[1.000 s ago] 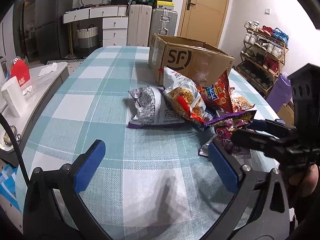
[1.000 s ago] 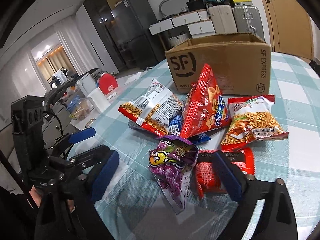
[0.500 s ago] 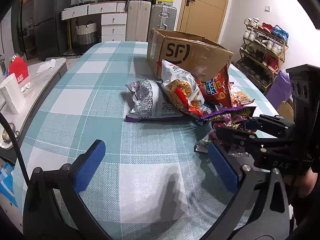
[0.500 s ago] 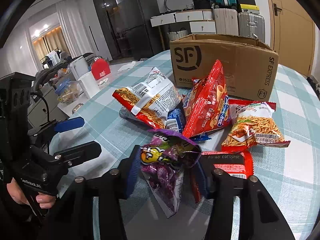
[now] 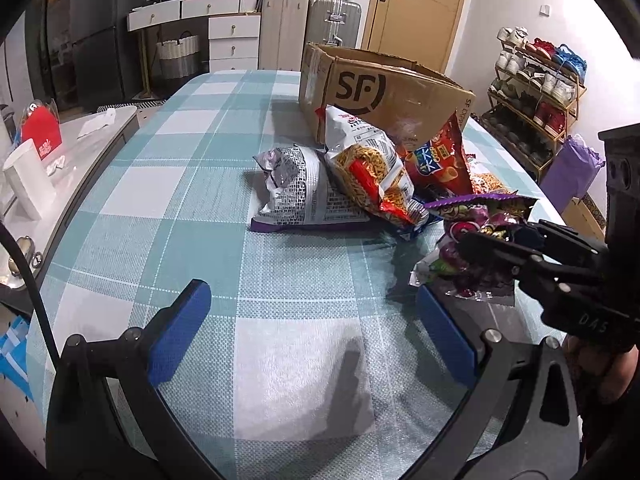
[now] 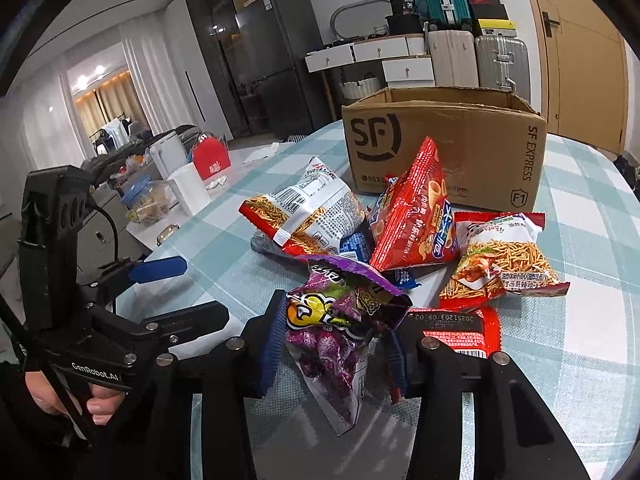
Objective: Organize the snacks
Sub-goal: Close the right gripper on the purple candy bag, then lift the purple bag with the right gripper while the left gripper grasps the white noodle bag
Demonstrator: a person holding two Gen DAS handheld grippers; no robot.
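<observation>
Item 1: purple snack bag [image 6: 340, 332], near edge of the pile on the checked tabletop [image 6: 580, 320]. The right gripper [image 6: 332, 352] had just been closing and clamped the bag at its middle, presumably for transfer to the open cardboard box [image 6: 444, 152] at the far side. The left gripper [image 5: 312, 336] hovered wide apart over bare cloth, holding nothing. About 5 other packets lay unsorted.

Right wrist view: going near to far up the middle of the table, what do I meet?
Purple snack bag pinched in the right claw → tall red snack bag → cardboard box.
</observation>
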